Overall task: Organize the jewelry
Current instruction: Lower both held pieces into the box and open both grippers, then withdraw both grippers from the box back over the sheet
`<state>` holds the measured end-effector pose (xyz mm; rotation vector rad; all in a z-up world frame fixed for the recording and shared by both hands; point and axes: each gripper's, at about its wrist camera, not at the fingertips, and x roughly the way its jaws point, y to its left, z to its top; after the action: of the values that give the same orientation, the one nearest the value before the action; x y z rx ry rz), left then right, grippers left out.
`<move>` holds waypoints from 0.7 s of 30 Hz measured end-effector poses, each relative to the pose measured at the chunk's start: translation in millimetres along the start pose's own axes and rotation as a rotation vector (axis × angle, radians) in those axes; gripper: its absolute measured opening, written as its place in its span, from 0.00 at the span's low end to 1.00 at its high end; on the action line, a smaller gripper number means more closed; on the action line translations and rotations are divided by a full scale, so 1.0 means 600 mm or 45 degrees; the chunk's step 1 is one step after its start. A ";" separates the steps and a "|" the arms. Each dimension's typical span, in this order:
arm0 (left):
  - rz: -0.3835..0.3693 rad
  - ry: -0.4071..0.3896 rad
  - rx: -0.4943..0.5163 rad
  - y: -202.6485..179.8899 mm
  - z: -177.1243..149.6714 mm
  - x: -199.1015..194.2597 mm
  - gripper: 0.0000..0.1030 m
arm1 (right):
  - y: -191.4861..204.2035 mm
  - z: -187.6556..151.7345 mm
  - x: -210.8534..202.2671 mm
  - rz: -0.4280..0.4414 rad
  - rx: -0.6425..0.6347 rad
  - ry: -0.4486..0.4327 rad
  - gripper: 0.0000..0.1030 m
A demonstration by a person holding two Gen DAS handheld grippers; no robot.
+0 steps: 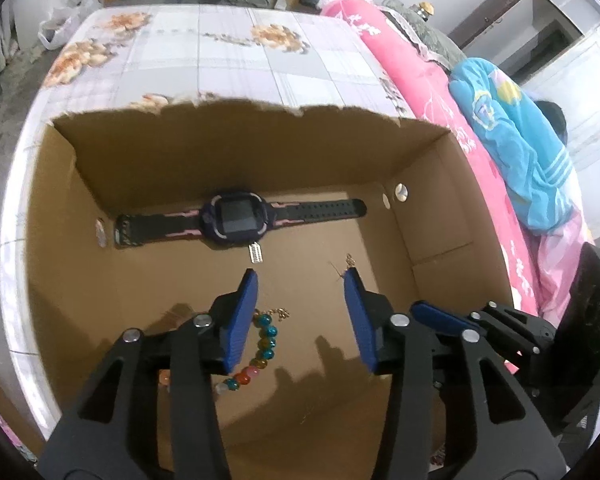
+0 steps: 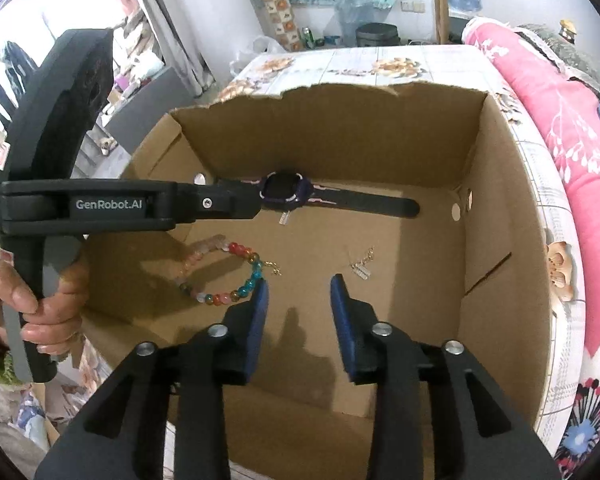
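Floral-clothed desk (image 1: 228,60) under the cardboard box (image 2: 340,128); both my jaws stand apart, empty. I'd straddle the bead bracelet (image 2: 236,276) at frame centre-left squarely before closing.

"GenRobot.AI" on the left hand-held gripper (image 2: 260,204)

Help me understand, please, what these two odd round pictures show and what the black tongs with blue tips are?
They are tools, not a robot: a person holds one hand-held gripper in each hand, each carrying a wide-angle camera that looks along its fingers. One picture comes from the left hand-held gripper, the other from the right hand-held gripper; there you also see the person's hand on the left tool. Both hang open over a cardboard box and hold nothing. In it lie a watch, a bead bracelet and a small earring.
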<state>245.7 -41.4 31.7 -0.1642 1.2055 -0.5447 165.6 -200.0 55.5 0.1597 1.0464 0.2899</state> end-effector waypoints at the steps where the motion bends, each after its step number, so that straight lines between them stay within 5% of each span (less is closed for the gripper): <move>1: 0.015 -0.016 0.006 -0.001 -0.001 -0.005 0.43 | 0.000 -0.001 -0.003 0.002 0.005 -0.007 0.37; 10: 0.032 -0.153 0.068 -0.016 -0.023 -0.070 0.46 | -0.003 -0.007 -0.050 0.055 0.060 -0.123 0.42; 21: 0.092 -0.449 0.239 -0.045 -0.104 -0.199 0.62 | 0.018 -0.024 -0.114 0.172 0.068 -0.285 0.57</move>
<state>150.3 3.0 120.0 -0.0526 0.8099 -0.5370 119.2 -210.9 107.7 0.3048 0.8228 0.3576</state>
